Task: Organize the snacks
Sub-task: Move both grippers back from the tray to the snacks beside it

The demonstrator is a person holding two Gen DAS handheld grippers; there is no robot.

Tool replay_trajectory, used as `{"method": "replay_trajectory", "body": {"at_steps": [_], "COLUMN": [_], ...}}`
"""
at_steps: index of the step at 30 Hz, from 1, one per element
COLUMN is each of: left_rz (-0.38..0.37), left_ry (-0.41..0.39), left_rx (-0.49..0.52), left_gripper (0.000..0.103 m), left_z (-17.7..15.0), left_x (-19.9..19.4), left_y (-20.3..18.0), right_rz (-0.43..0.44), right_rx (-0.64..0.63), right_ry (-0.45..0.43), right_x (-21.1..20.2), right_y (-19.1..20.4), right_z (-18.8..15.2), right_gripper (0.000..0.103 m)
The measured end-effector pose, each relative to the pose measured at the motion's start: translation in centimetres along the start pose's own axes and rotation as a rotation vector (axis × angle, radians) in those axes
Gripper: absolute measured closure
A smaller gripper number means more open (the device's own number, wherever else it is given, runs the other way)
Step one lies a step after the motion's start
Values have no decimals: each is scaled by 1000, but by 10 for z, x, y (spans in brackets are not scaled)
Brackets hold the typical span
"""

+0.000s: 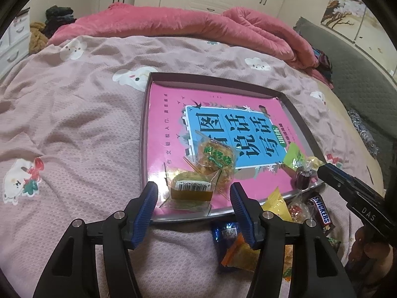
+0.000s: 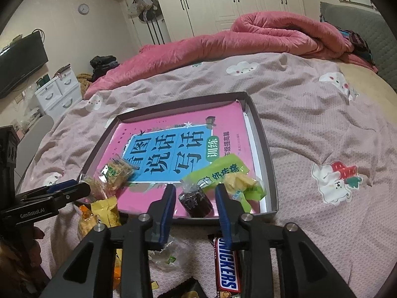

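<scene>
A grey tray (image 1: 146, 124) lies on the bed with a pink book (image 1: 168, 114) in it. On the book's near edge rests a clear-wrapped yellow cake (image 1: 191, 188), between the jaws of my left gripper (image 1: 193, 195), which is open and clear of it. A floss-cake packet (image 1: 215, 159) lies just behind. My right gripper (image 2: 196, 198) is open around a dark wrapped candy (image 2: 196, 202) standing on the book; small gaps show on both sides. A green packet (image 2: 218, 171) and a yellow one (image 2: 239, 181) lie behind it.
Loose snacks lie on the pink bedsheet in front of the tray: a Snickers bar (image 2: 227, 265), a yellow packet (image 1: 275, 203), a blue packet (image 1: 224, 232) and an orange one (image 1: 238, 255). A rolled pink quilt (image 1: 173, 22) lies at the far side of the bed.
</scene>
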State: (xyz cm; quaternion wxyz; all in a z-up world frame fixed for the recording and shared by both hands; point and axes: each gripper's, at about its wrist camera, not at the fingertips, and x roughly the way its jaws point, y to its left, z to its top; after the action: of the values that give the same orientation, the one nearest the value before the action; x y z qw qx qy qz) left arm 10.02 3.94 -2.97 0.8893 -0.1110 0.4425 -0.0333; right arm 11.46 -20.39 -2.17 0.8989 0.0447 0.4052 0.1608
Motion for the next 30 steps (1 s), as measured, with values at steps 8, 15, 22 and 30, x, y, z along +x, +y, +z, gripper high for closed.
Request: {"method": "replay_trajectory", "body": {"at_steps": [8,15,22,30], "left_rz": [-3,-19,-44,-39], "left_ry": [-13,-13,-31,-24], "left_rx": [-8,-16,-18,-3], "left_gripper": [40,40,23,23], "left_z": [0,-2,-3,-5], "left_x": [-11,-21,-33,-37], "left_y": [0,-2,-7,-14], "right_rz": [14,19,25,39], "right_rx": [-5,-9,-31,-41], "right_ry": [-34,-49,-60,-74], "right_x": [-12,-20,-26,-33], "right_y": [3,4,8,11], "right_z": [2,2,2,1], "right_gripper": [55,50,48,46]}}
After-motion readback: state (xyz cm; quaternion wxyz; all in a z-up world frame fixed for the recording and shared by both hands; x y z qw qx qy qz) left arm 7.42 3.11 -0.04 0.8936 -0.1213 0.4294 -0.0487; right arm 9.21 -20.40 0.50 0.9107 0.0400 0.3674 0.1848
